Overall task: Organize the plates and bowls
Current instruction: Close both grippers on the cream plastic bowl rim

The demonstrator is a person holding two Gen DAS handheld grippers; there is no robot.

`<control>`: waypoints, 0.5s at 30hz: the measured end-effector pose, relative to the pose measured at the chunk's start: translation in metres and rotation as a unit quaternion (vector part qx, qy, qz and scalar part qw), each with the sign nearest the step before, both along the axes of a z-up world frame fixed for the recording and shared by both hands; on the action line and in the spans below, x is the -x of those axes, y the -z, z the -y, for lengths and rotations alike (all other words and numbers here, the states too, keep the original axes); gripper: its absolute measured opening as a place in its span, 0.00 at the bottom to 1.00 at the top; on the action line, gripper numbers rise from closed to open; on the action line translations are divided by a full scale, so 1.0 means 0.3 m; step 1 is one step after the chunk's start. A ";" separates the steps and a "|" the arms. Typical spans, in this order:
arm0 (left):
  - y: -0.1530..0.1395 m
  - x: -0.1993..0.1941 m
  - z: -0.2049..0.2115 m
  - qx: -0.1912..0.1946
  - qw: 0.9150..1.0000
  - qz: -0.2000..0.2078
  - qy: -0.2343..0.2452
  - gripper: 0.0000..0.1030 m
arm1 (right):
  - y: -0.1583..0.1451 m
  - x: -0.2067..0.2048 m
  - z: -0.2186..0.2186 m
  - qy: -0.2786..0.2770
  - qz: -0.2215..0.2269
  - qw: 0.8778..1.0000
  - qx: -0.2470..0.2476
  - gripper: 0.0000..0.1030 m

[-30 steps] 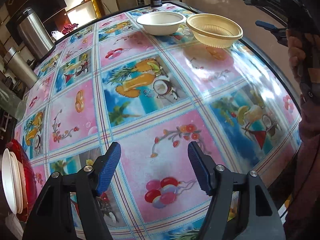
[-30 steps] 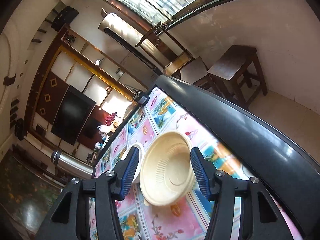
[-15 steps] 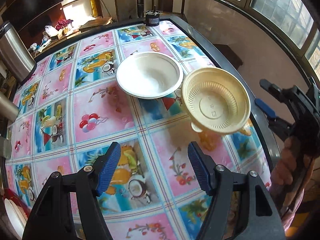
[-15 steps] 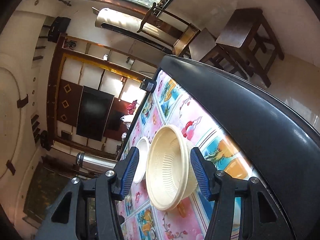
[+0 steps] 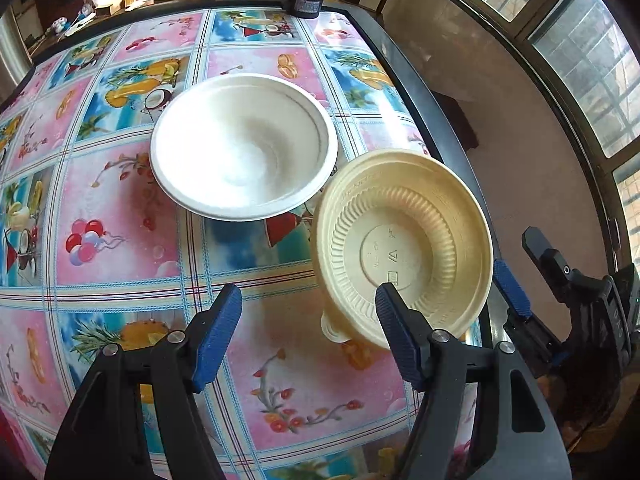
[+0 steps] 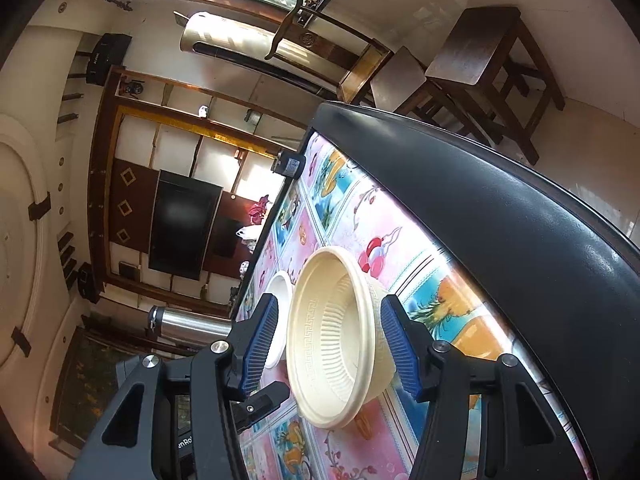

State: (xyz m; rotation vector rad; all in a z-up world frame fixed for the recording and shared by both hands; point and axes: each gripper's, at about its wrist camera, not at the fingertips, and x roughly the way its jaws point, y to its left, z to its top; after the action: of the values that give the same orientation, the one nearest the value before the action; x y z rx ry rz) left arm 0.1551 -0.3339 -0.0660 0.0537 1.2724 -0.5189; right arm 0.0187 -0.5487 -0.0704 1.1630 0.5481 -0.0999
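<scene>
So right now the cream ribbed bowl [image 5: 402, 248] is sitting near the right edge of the counter [image 5: 120, 216], right next to the white bowl [image 5: 244, 152], rims close or maybe just overlapping, hard to say. The right tongs [image 6: 328, 344] are spread wide with the cream bowl sitting between the pads, not pinched on it yet as far as I can see. The left tongs [image 5: 308, 332] are wide open too, hovering over the counter, holding nothing. Looks to me like the step is grabbing the cream bowl, probably to nest it with the white one. Next move would be squeezing down on the rim without squashing it, since it looks like thin plastic.
</scene>
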 end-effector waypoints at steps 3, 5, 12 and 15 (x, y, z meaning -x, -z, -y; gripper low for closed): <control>0.012 -0.010 0.004 0.010 1.000 -0.014 -0.008 0.67 | 0.000 -0.017 -0.015 -0.001 -0.008 1.000 0.010 0.55; 0.019 -0.017 0.013 0.022 0.999 -0.023 -0.010 0.67 | 0.002 -0.025 -0.024 -0.002 -0.012 1.000 0.014 0.55; 0.033 -0.009 0.070 0.048 0.998 -0.037 -0.002 0.67 | 0.010 -0.031 -0.026 0.011 -0.021 0.999 0.023 0.52; 0.034 -0.013 0.080 0.054 0.998 -0.032 -0.005 0.67 | 0.016 -0.034 -0.027 0.008 -0.024 0.999 0.024 0.50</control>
State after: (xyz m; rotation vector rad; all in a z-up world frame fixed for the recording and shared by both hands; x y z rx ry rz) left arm 0.1589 -0.3578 -0.0761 -0.0614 1.3047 -0.5843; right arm 0.0290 -0.5404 -0.0753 1.1216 0.5760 -0.1550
